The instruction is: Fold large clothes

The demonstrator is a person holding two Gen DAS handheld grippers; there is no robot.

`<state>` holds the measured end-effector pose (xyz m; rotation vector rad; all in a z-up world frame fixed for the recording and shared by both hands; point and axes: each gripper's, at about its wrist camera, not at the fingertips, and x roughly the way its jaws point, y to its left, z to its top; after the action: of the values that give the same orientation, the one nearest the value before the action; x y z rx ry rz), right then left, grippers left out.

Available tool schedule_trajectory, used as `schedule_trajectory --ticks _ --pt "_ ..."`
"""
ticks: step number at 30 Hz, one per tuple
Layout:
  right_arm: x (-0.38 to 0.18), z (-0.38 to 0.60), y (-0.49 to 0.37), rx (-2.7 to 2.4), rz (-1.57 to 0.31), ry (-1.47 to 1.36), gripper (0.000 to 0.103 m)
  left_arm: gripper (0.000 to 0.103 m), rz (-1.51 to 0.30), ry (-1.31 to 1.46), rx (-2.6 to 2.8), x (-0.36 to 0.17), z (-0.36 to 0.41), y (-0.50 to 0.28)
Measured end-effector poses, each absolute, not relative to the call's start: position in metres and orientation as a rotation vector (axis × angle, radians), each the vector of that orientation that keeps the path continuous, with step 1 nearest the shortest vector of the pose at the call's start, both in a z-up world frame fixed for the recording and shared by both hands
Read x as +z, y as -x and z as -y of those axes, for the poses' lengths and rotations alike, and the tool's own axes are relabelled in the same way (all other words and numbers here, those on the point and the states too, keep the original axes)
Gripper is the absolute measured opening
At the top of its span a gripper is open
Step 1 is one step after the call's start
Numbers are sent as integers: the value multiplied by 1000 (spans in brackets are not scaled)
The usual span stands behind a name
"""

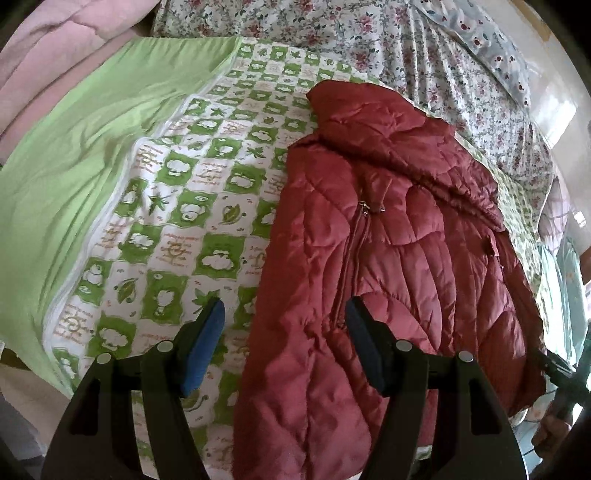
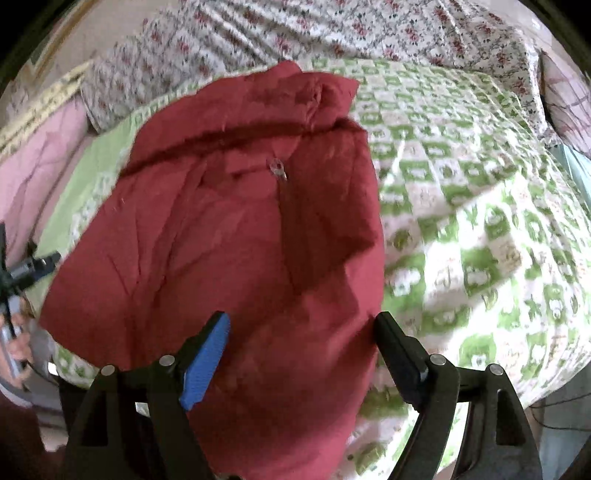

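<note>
A red quilted jacket (image 1: 391,236) is laid out, partly folded, on a green-and-white checked quilt (image 1: 207,206), filling the centre and right of the left wrist view. A metal zip pull (image 1: 364,208) is seen near its middle. The left gripper (image 1: 284,325) is held wide open at the bottom of the frame, over the jacket's edge, with nothing gripped. In the right wrist view, the right gripper (image 2: 301,332) is likewise spread open and empty above the jacket (image 2: 236,229). A flowered sheet (image 2: 332,26) is visible along the top.
</note>
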<state>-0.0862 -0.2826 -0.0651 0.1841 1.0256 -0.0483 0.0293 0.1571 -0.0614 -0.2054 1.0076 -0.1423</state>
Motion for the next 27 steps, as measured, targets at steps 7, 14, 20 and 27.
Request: schedule_trajectory --ticks 7,14,20,27 --pt "-77 316 114 -25 -1026 -336 63 67 -1013 216 -150 -62 -169 -21" --pt "-78 312 119 5 -1005 -338 57 70 -1044 256 -178 -71 -171 -13" --pt "-69 304 121 54 -952 -313 44 76 -1090 240 -214 -84 -164 -11" --pt "-68 299 115 85 -948 -326 47 77 -1123 184 -273 -98 -147 -6"
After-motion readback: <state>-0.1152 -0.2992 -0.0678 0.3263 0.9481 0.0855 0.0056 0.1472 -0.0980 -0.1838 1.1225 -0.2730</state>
